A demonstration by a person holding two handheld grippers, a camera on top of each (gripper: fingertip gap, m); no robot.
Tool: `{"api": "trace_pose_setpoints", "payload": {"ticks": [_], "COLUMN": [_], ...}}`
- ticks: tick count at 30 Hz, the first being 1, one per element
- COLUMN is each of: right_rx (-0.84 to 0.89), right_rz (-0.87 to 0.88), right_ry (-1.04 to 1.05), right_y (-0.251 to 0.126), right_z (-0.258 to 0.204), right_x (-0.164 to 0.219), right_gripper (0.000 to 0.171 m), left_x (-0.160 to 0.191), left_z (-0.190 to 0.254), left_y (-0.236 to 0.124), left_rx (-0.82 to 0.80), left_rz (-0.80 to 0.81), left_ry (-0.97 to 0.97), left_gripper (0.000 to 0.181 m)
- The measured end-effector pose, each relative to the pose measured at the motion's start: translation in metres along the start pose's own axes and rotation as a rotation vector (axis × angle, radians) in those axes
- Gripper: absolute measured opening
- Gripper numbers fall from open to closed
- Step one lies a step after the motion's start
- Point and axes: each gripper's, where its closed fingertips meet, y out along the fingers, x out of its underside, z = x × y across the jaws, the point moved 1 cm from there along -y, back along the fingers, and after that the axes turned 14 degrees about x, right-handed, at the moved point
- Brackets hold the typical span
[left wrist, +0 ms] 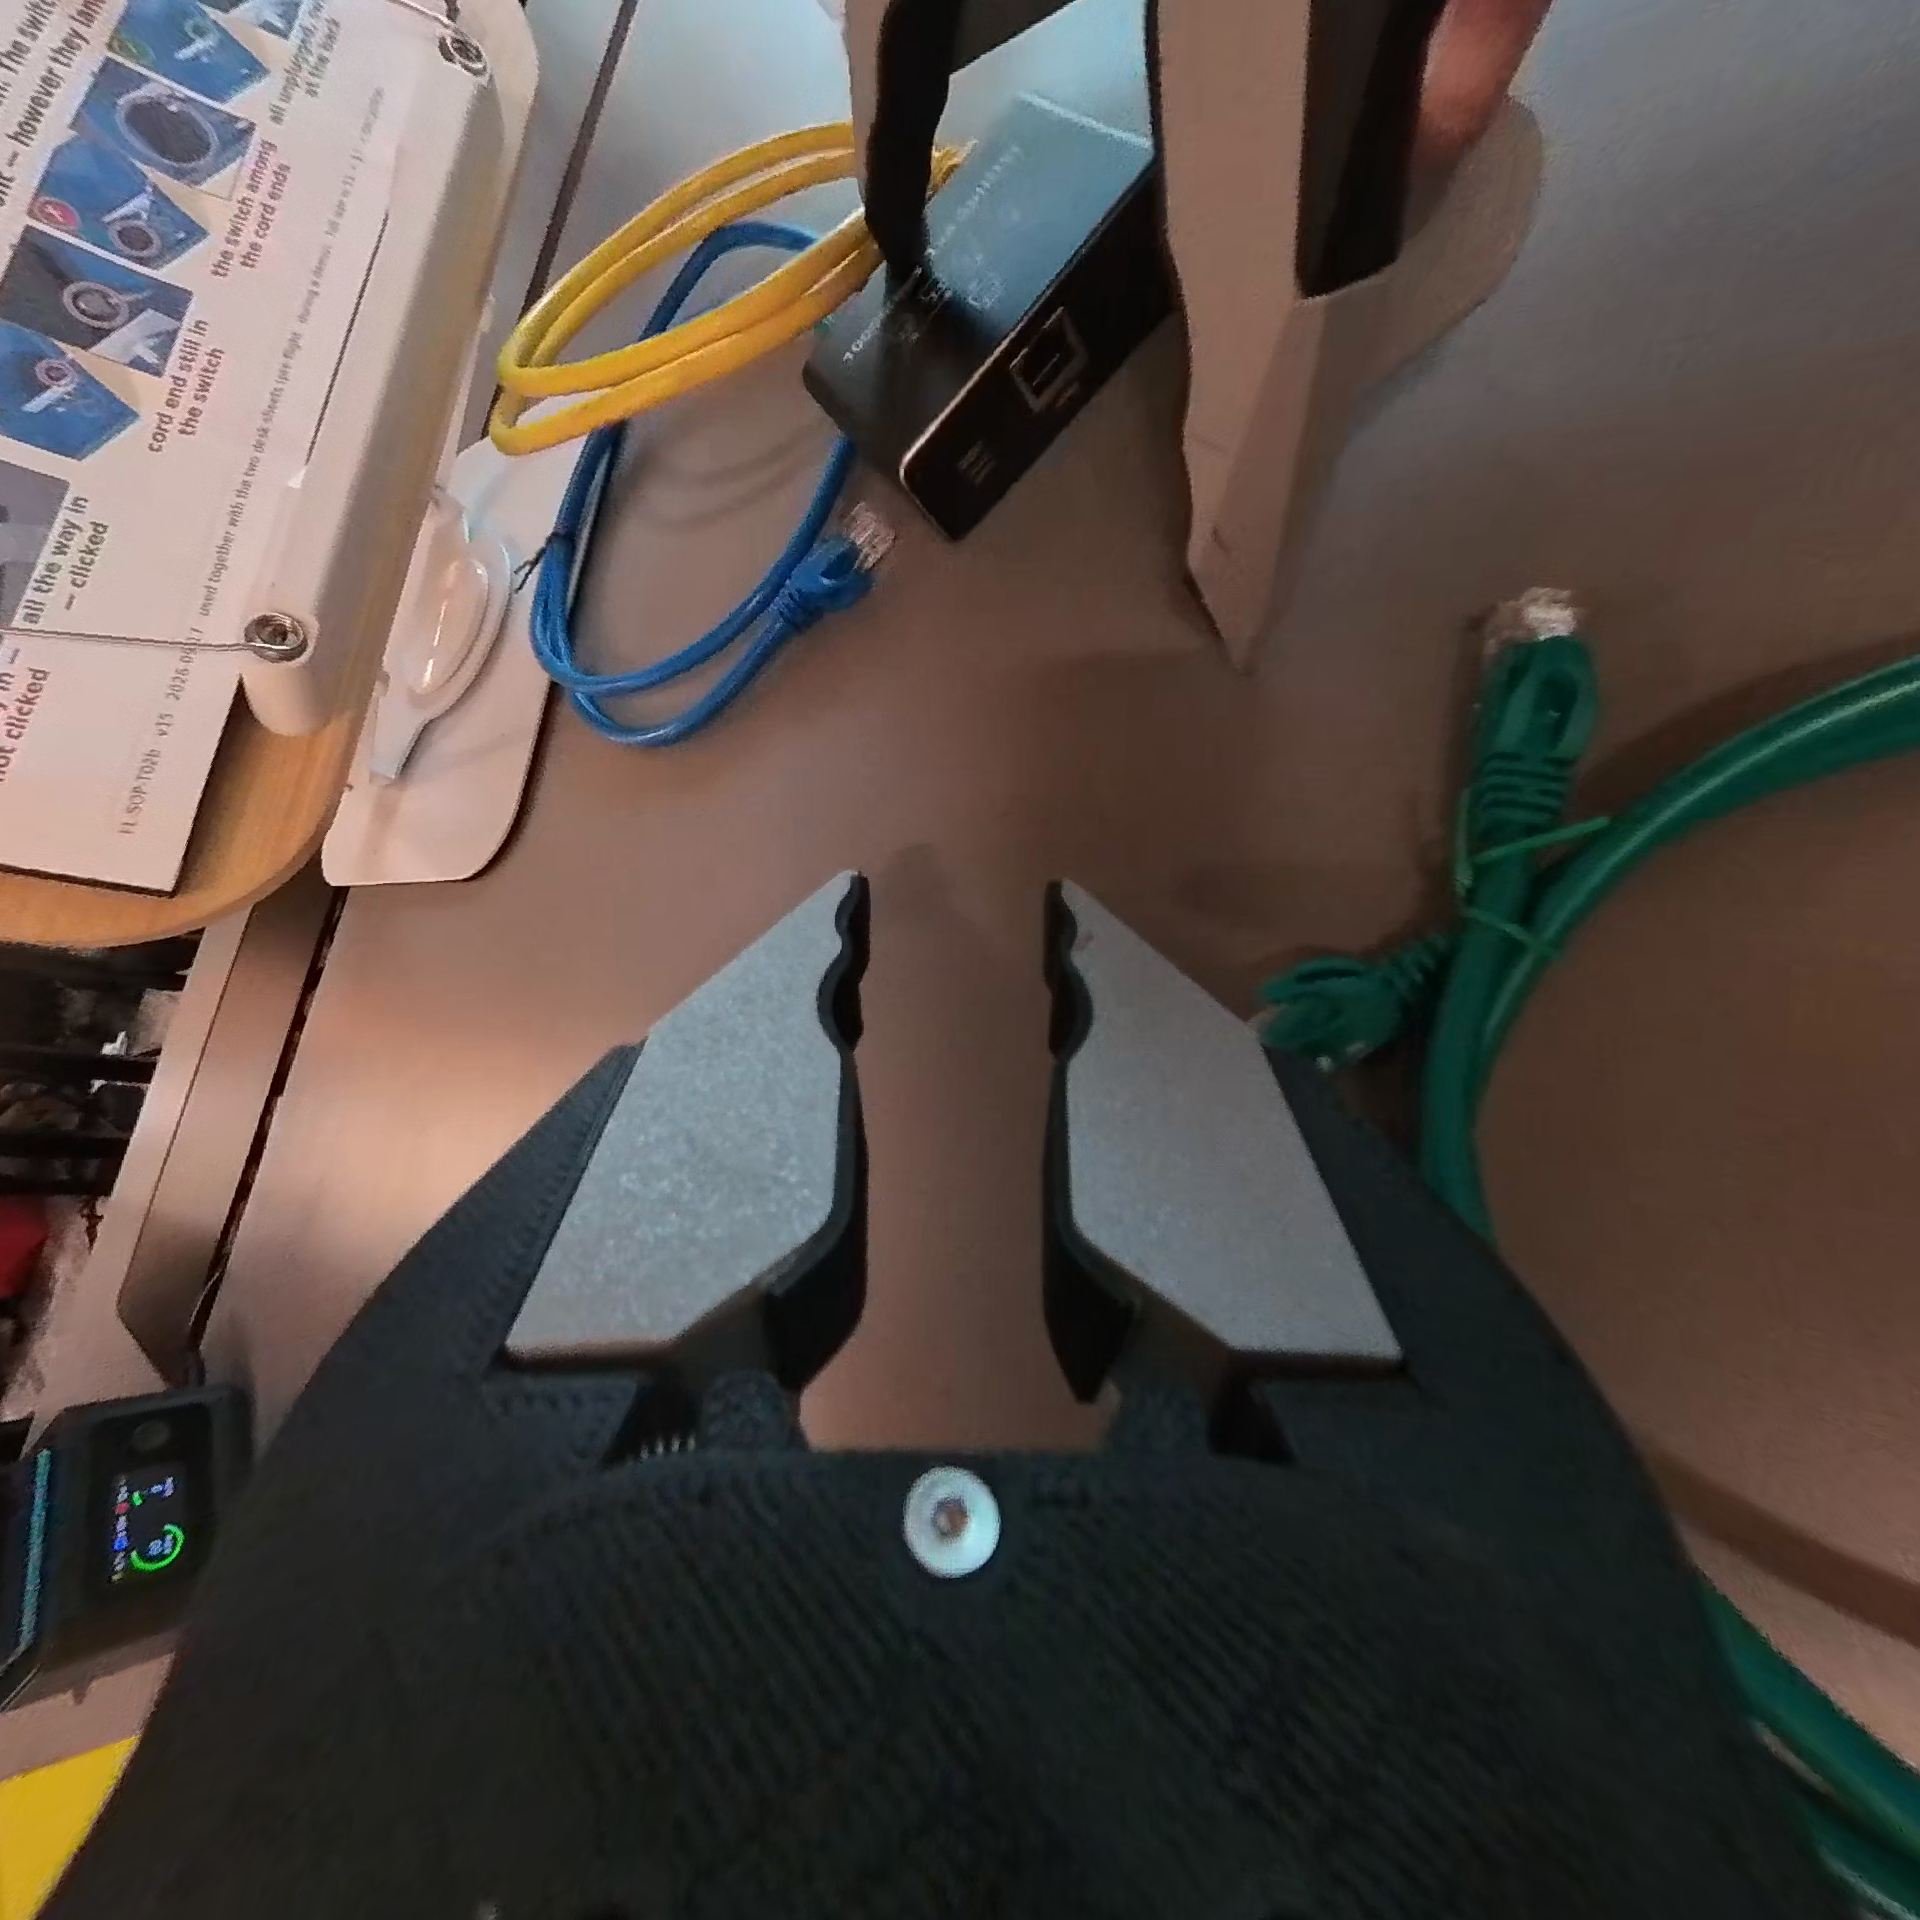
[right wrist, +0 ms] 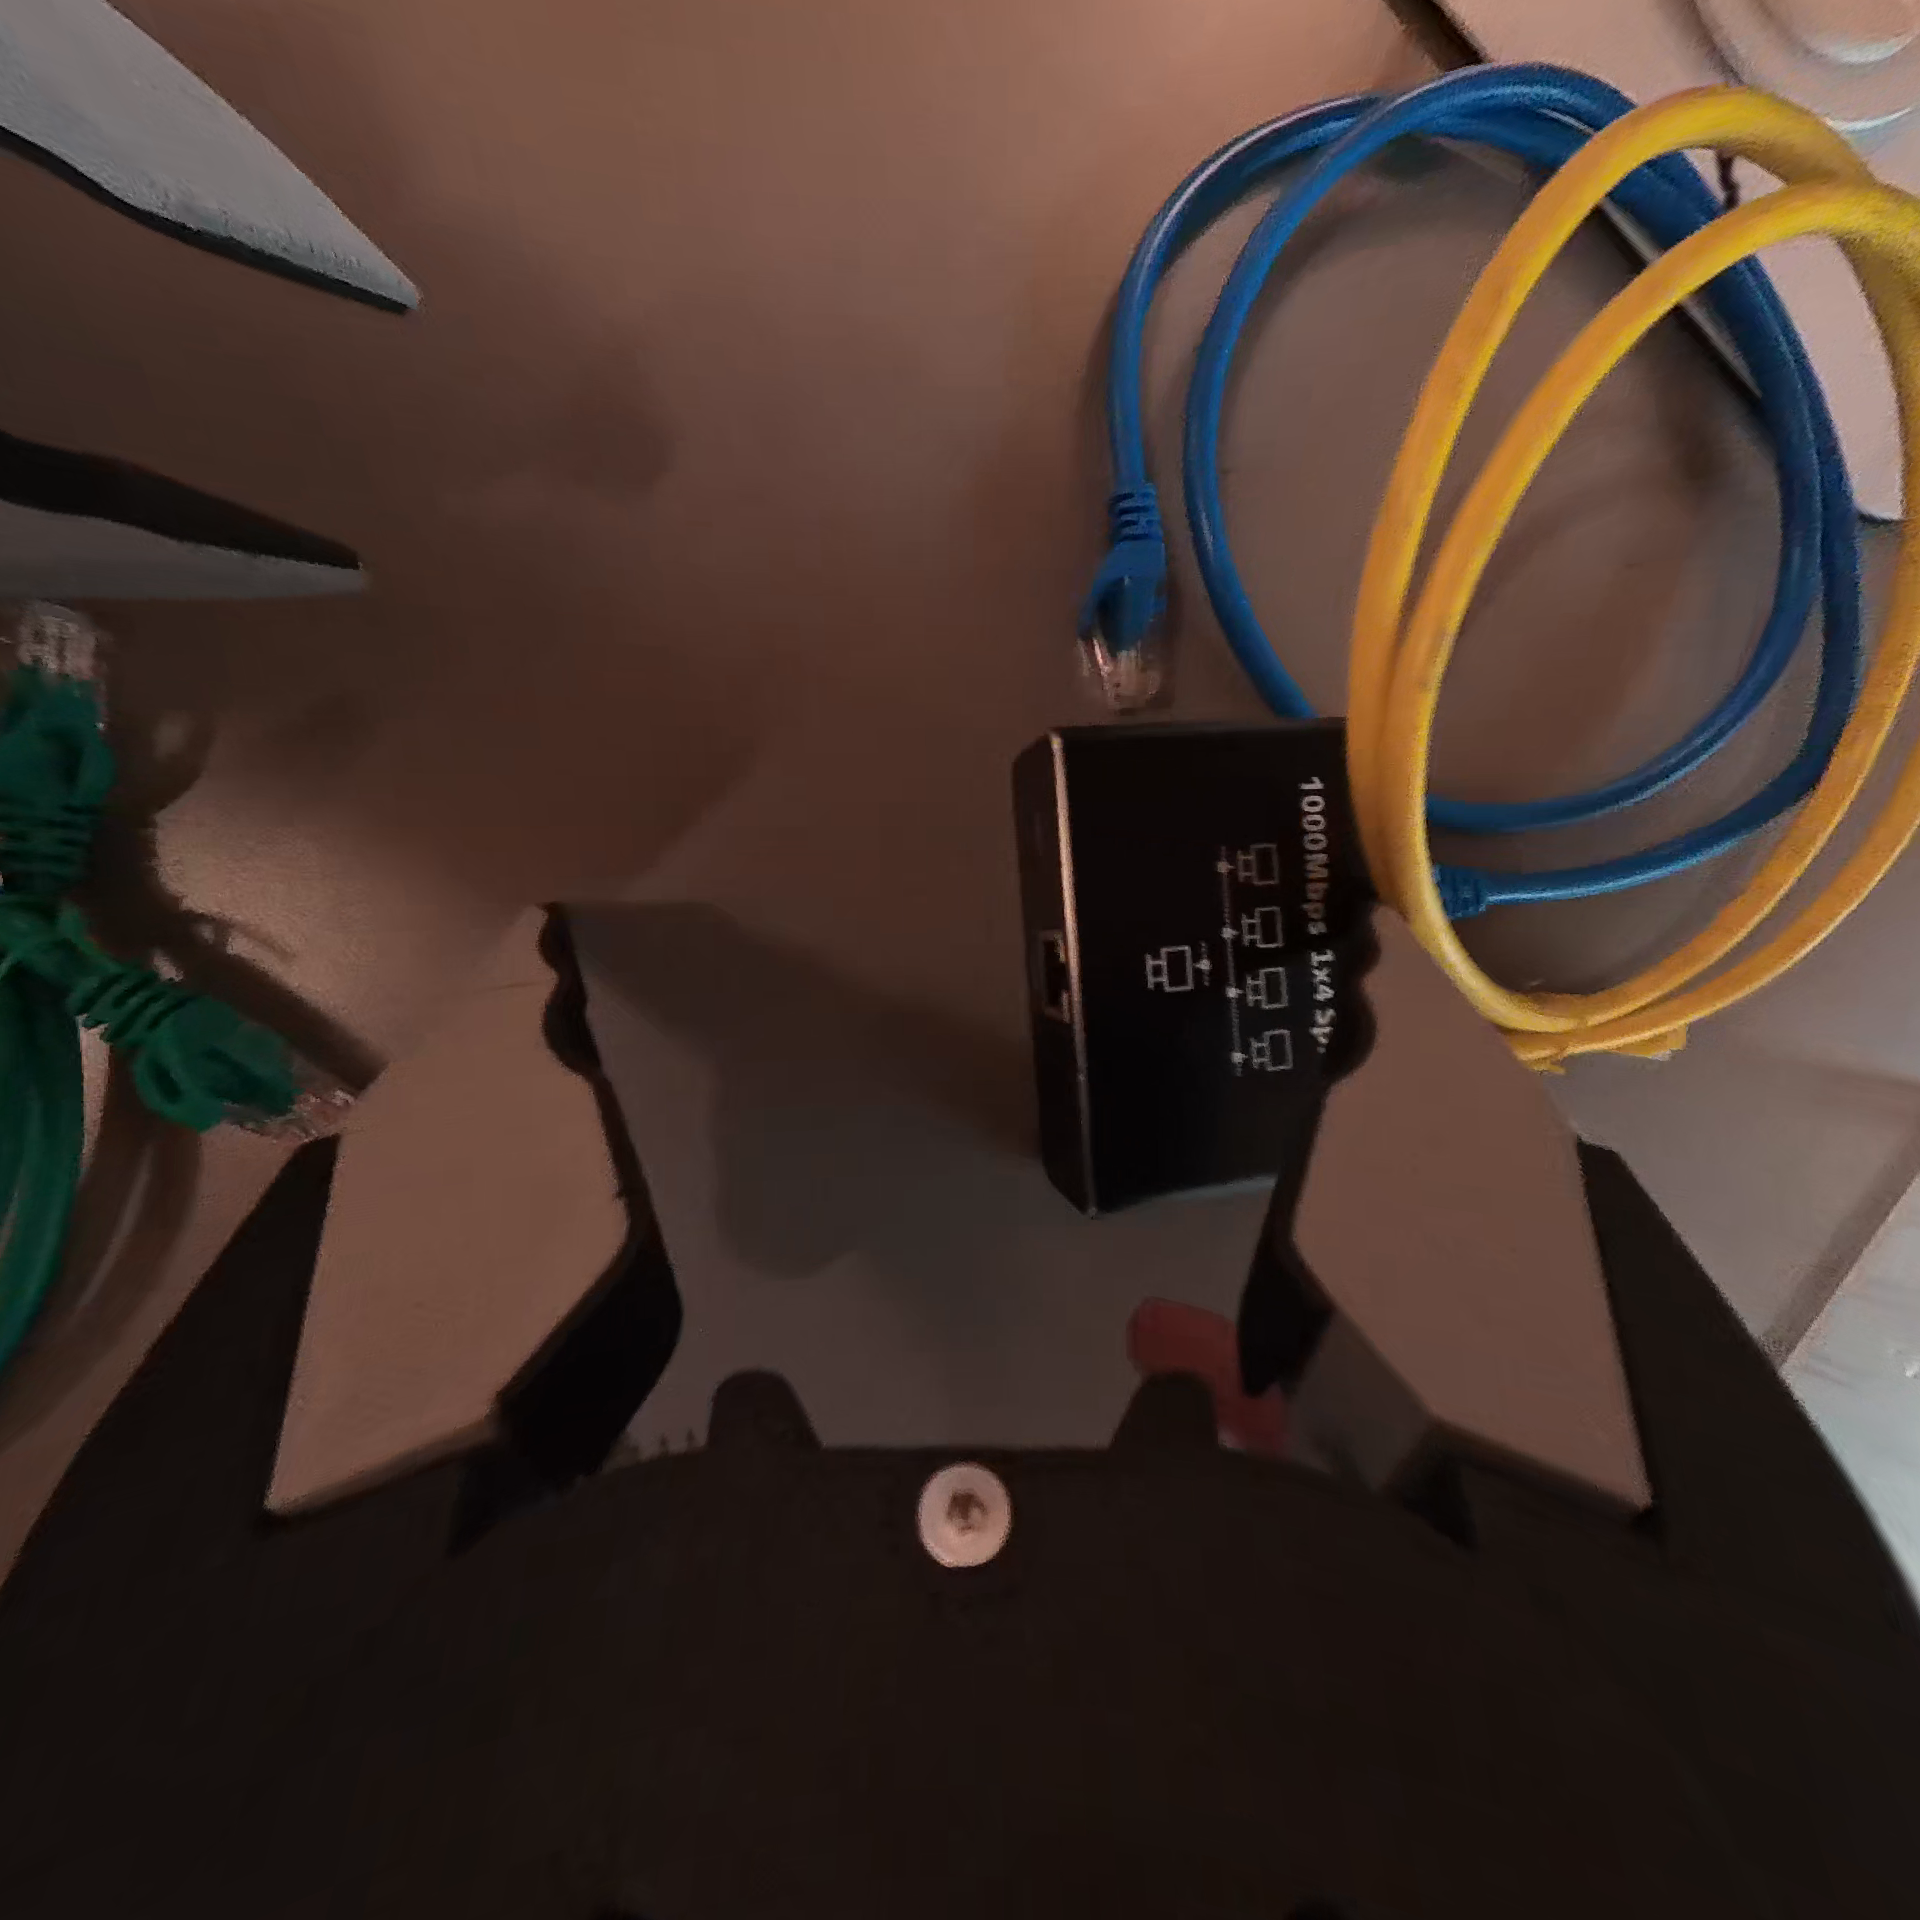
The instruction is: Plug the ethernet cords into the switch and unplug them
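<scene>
The black switch (left wrist: pixel 997 343) (right wrist: pixel 1174 966) lies on the brown table, one port facing my left gripper. My right gripper (right wrist: pixel 961 987) (left wrist: pixel 1122 275) is wide open around the switch, its right finger (right wrist: pixel 1340 997) against the switch's far side. My left gripper (left wrist: pixel 956 935) is open and empty above bare table, short of the switch. The yellow cord (left wrist: pixel 665 312) (right wrist: pixel 1455 582) and blue cord (left wrist: pixel 644 582) (right wrist: pixel 1226 436) are coiled beside the switch. A loose blue plug (left wrist: pixel 831 582) (right wrist: pixel 1122 623) lies near its corner. The green cord (left wrist: pixel 1527 748) (right wrist: pixel 42 831) lies unplugged. Whether the yellow end is plugged in is hidden.
An instruction sheet on a white stand (left wrist: pixel 208 416) sits at the left of the table, with clear plastic packaging (left wrist: pixel 447 623) beside it. A small device with a lit screen (left wrist: pixel 104 1527) is at the lower left. A hand (left wrist: pixel 1475 83) holds the right gripper.
</scene>
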Motion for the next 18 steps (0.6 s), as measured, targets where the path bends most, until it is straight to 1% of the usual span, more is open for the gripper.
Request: {"api": "trace_pose_setpoints", "payload": {"ticks": [1,3,5,7,9,12,13,14,15,16,18], "right_rx": [-0.008,-0.038,-0.108,-0.187,-0.261,-0.375,-0.417,-0.449,-0.453,-0.433,-0.369], "right_rz": [-0.011,-0.041,-0.063,-0.077,-0.076,-0.054,-0.037,-0.016,-0.002,-0.004,-0.039], "right_ry": [-0.011,-0.032,-0.036,-0.011,0.024,0.075,0.084,0.085,0.081,0.075,0.048], "right_y": [0.001,0.000,-0.005,-0.011,-0.016,-0.025,-0.030,-0.033,-0.034,-0.034,-0.034], "right_z": [0.001,0.003,0.004,0.009,0.015,0.018,0.016,0.015,0.015,0.016,0.020], "right_x": [0.001,0.003,0.002,0.000,-0.002,-0.004,-0.004,-0.004,-0.003,0.000,0.007], "right_gripper": [0.142,0.143,0.146,0.141,0.131,0.124,0.119,0.109,0.101,0.098,0.105], "left_x": [0.000,-0.001,-0.001,-0.001,-0.002,-0.003,-0.003,-0.003,-0.004,-0.004,-0.004], "left_z": [0.001,0.002,0.003,0.003,0.003,0.002,0.002,0.002,0.002,0.003,0.004], "left_y": [0.000,0.000,0.000,0.000,-0.001,-0.002,-0.003,-0.003,-0.002,-0.002,0.000], "left_rx": [0.000,0.004,0.007,0.008,0.006,0.003,0.002,0.003,0.006,0.009,0.016], "left_rz": [0.002,0.003,-0.001,-0.001,0.002,0.007,0.008,0.009,0.010,0.011,0.007], "left_ry": [0.001,0.005,0.008,0.010,0.011,0.011,0.010,0.009,0.007,0.007,0.012], "left_gripper": [0.031,0.030,0.030,0.030,0.030,0.029,0.029,0.029,0.029,0.029,0.029]}}
